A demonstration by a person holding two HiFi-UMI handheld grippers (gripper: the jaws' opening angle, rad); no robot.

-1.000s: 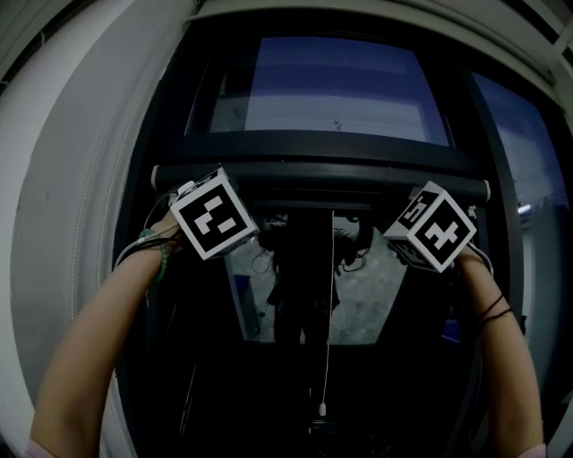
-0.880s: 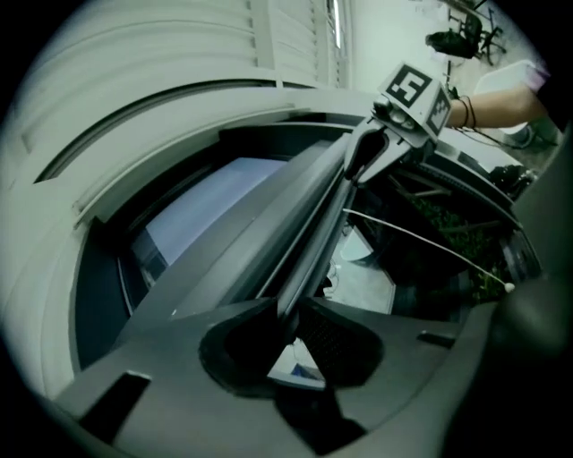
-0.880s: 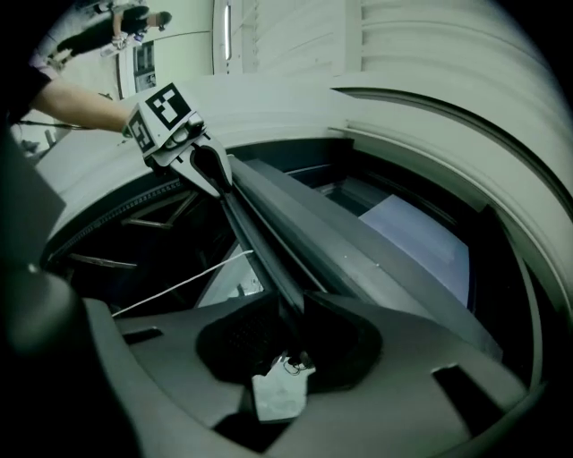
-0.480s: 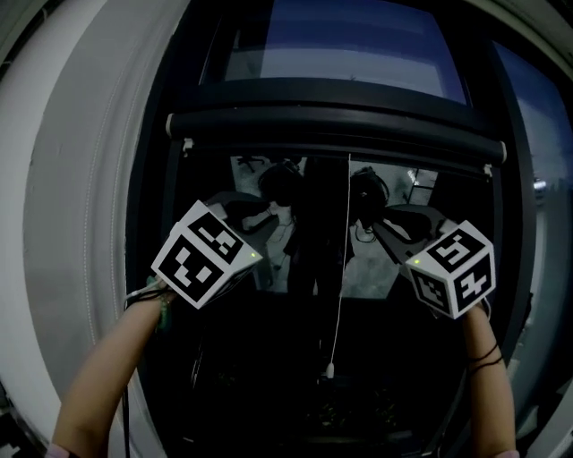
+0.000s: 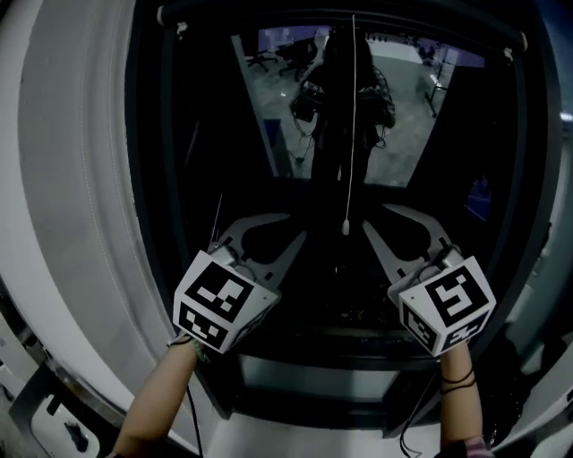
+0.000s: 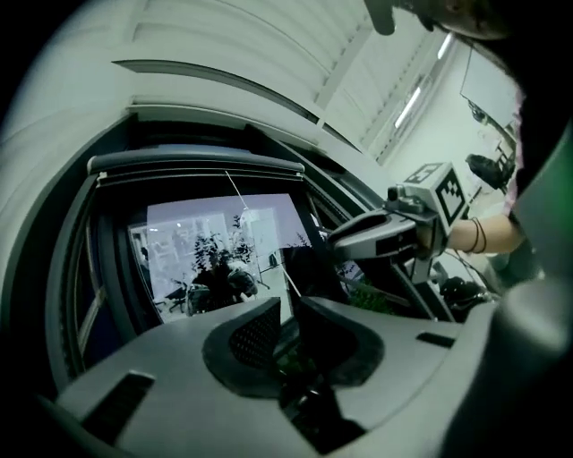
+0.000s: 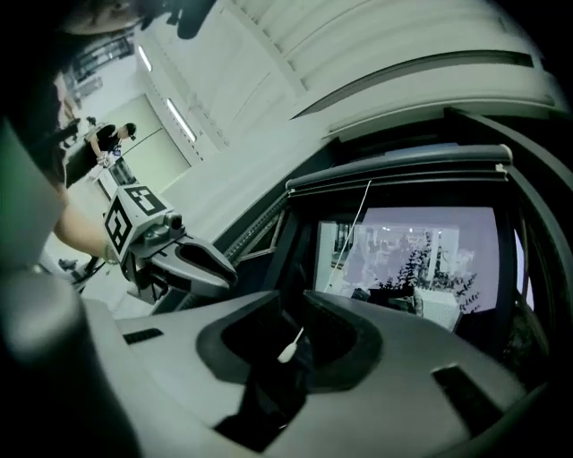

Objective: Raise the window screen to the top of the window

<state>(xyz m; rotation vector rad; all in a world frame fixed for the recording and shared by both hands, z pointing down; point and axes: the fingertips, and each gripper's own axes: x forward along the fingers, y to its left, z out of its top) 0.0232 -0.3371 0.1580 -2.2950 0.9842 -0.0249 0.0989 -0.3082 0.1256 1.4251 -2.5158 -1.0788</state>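
The window screen's dark bottom bar [image 5: 340,20] sits high in the window, close under the top frame; it shows too in the left gripper view [image 6: 197,165] and the right gripper view [image 7: 403,165]. A thin cord hangs from it, ending in a white pull [image 5: 346,229] that dangles free. My left gripper [image 5: 264,225] is low near the sill, well below the bar, jaws a narrow gap apart and empty [image 6: 288,313]. My right gripper [image 5: 405,220] is level with it, also slightly open and empty [image 7: 291,313]; the pull [image 7: 288,347] shows through its gap.
Dark glass reflects a person [image 5: 345,80] and a lit room. The lower window frame [image 5: 340,371] runs just under the grippers. A pale curved wall [image 5: 81,224] flanks the window on the left, dark frame posts [image 5: 528,179] on the right.
Both grippers were at the bar a second ago; they have come off it and dropped to near the sill. The bar stays up by the top of the window.
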